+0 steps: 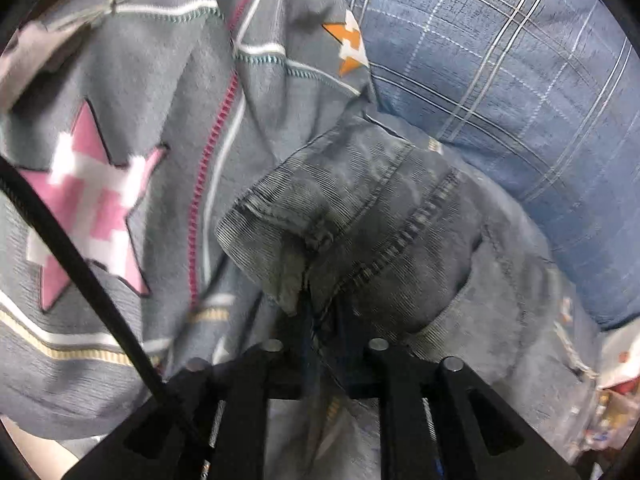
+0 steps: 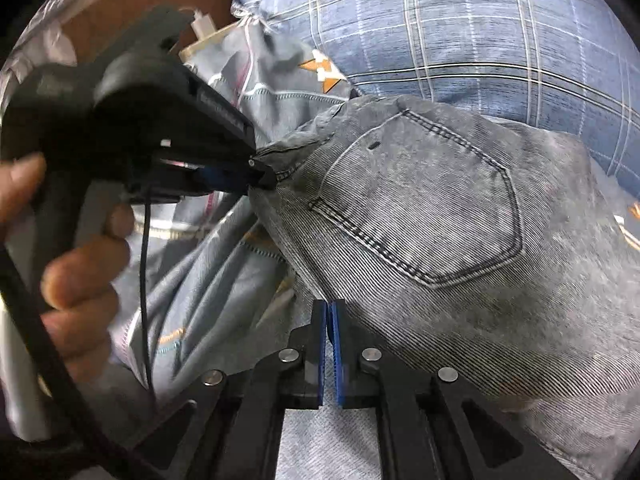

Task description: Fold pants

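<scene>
Beside the pillow, left gripper apparently pinches pants edge.

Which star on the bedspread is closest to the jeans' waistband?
The orange star, just above the jeans. The pink star lies farther off to the left.

Your right gripper sits at the bottom of the view with its blue pads almost together and nothing between them, just beside the lower edge of the grey denim pants, whose back pocket faces up. Your left hand holds the left gripper, whose tips pinch the pants' corner at the waistband. Behind them lie a grey star-patterned blanket and a blue plaid pillow.
</scene>
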`<state>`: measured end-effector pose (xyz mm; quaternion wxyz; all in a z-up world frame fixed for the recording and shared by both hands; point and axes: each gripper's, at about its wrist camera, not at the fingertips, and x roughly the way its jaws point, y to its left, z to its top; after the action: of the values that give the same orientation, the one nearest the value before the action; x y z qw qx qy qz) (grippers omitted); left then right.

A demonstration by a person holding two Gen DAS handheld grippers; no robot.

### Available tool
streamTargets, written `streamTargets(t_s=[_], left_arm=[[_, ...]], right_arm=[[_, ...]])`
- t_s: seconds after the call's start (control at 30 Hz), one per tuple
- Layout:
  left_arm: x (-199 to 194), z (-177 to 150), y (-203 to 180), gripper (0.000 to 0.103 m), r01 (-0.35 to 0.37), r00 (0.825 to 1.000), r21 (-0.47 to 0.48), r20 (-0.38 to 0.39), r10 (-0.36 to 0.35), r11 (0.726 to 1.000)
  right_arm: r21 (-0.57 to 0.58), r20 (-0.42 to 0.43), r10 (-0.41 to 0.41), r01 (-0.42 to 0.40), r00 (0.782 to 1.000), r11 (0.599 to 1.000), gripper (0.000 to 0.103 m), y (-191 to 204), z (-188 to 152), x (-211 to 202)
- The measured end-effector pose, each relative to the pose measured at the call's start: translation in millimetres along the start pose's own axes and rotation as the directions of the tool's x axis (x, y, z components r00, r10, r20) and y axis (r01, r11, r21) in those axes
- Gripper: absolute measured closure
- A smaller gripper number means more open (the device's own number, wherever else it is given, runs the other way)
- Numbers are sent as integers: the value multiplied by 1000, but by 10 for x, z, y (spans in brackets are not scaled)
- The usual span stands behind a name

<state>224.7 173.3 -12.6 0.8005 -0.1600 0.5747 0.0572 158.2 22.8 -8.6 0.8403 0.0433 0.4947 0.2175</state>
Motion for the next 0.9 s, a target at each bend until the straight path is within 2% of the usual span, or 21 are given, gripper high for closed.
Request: streamTargets(t_s=[0.07,0.17,0.2,0.23,0.27,0.3,0.37,0.43,0.47,0.5,0.57,0.6,0.63,0.67,0.7,0.73,0.77,0.8,0.83,0.9], left_arm=[[85,-15,-86,54,-82,996,57,-26,83,995],[35,-47,-149,54,-97,995,93,-11,99,991],[-42,-60,-163,54,-98,995,88,24,97,991],[-183,-102,-197,54,-93,992,88,88,85,992],[-297,-151,-242,52,-88,987,100,140,73,991],[-428,-222,-310,47,-84,978,125,202,58,989],[-734,-497,-517,43,-64,943,202,333,-7,977],[-927,-787,-729,37,-28,922,266,379,-78,964],[-1030,-995,-872,33,21,910,318,386,-150,948],[-1099,-1180,-1013,31,64,899,374,382,-216,925],[-1126,-1474,-1292,30,112,886,476,349,-305,872],[-1105,-1606,-1488,30,134,885,538,312,-344,832],[-1052,-1786,-1703,30,153,889,606,261,-377,781],[-978,-1890,-1848,30,159,891,648,231,-391,745],[-930,-2012,-2001,30,151,894,689,211,-395,709],[-867,-2155,-2184,31,127,901,733,197,-387,668],[-844,-2276,-2314,31,116,907,763,180,-381,636],[-752,-2368,-2480,32,115,915,798,147,-376,591],[-665,-2437,-2623,35,111,919,825,127,-373,555],[-569,-2578,-2740,39,98,926,856,108,-362,508]], right_arm=[[-17,-49,3,-4,999,1000,84,-48,-5,35],[47,1,67,-66,998,997,81,-222,-136,-287],[64,20,86,-87,996,994,67,-287,-184,-418],[96,50,99,-103,994,990,54,-405,-258,-628],[119,74,99,-107,992,987,31,-493,-305,-787],[146,124,95,-113,988,983,26,-643,-400,-1048],[180,192,95,-130,977,975,26,-919,-528,-1458],[240,267,70,-137,961,961,26,-1280,-701,-1885],[282,303,33,-123,952,951,26,-1474,-795,-2078],[354,342,-16,-113,940,928,26,-1769,-928,-2266],[467,382,-56,-140,923,873,26,-2186,-1086,-2422],[531,384,-76,-153,920,834,26,-2428,-1195,-2462],[579,380,-96,-156,920,800,26,-2616,-1276,-2491],[624,370,-116,-154,922,766,28,-2770,-1384,-2515],[681,334,-155,-124,930,722,34,-2944,-1478,-2516],[712,310,-185,-98,933,695,39,-3025,-1541,-2548],[759,267,-227,-59,937,649,43,-3133,-1620,-2546],[787,235,-242,-38,941,616,45,-3218,-1693,-2560],[813,208,-242,-30,948,581,47,-3296,-1767,-2525],[847,194,-191,-66,962,527,50,-3411,-1859,-2417]])
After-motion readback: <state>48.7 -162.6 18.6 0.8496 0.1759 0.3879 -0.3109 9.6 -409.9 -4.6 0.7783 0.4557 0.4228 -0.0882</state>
